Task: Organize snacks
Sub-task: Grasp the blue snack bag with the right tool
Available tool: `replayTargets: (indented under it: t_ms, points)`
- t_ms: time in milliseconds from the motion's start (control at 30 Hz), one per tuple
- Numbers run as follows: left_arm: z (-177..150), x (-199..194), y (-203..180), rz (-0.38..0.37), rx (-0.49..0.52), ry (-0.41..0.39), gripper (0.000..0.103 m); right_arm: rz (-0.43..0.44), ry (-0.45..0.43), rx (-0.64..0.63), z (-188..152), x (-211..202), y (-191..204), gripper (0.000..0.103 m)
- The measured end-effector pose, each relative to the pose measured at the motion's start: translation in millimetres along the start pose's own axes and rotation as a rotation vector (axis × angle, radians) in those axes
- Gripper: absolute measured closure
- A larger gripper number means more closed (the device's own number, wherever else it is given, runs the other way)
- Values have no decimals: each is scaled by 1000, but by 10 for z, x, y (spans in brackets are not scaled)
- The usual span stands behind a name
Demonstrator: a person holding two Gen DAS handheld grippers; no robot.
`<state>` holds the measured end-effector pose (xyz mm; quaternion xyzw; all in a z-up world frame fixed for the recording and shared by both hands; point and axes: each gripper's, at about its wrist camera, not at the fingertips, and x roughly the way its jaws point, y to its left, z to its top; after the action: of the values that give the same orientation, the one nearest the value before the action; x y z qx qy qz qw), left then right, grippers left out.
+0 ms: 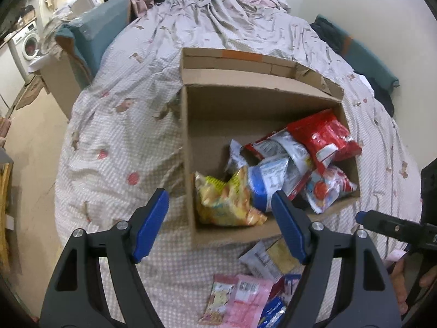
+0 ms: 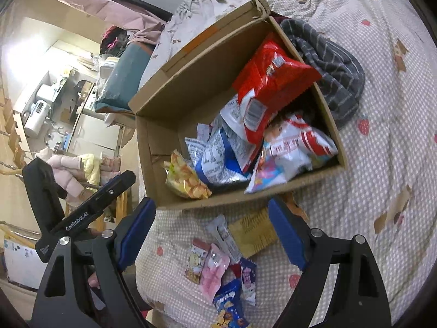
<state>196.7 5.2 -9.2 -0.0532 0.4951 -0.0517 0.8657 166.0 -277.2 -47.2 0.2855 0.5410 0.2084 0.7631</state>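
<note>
An open cardboard box (image 1: pixel 213 109) (image 2: pixel 155 142) sits on the bed and holds several snack bags: a red bag (image 1: pixel 325 134) (image 2: pixel 273 79), a blue-and-white bag (image 1: pixel 267 180) (image 2: pixel 218 161) and a yellow chip bag (image 1: pixel 226 202) (image 2: pixel 185 177). Loose packets lie on the bedspread in front of the box: a pink packet (image 1: pixel 243 298) (image 2: pixel 213 270), a yellow-and-silver packet (image 1: pixel 273 259) (image 2: pixel 251 232) and a blue packet (image 2: pixel 229 306). My left gripper (image 1: pixel 221 205) is open and empty above the box's near edge. My right gripper (image 2: pixel 211 216) is open and empty above the loose packets.
The bed has a dotted spread (image 1: pixel 114 164) (image 2: pixel 382 164). A grey striped garment (image 2: pixel 333 63) lies beside the box. A teal cushion (image 1: pixel 92 38) and a washing machine (image 1: pixel 24 43) stand off the bed to the left. The floor (image 1: pixel 30 147) lies left of the bed.
</note>
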Motion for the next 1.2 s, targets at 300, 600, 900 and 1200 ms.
replayTargets:
  t_ms: [300,600,900,1200]
  points:
    - [-473,-108,131,13,-6,56,28,-52,-7,-19,-408,-145,-2,16]
    - [-972,-359,65,23,49,56,28,-101,29,-53,-837,-153,41,16]
    - [-1127,-328,369,0,-122,70,18,-134,47,-39,-1040,-131,2,16]
    - [-1106,-80,404,88,-145,140,18,-207,193,-92,-1139,274,40,16]
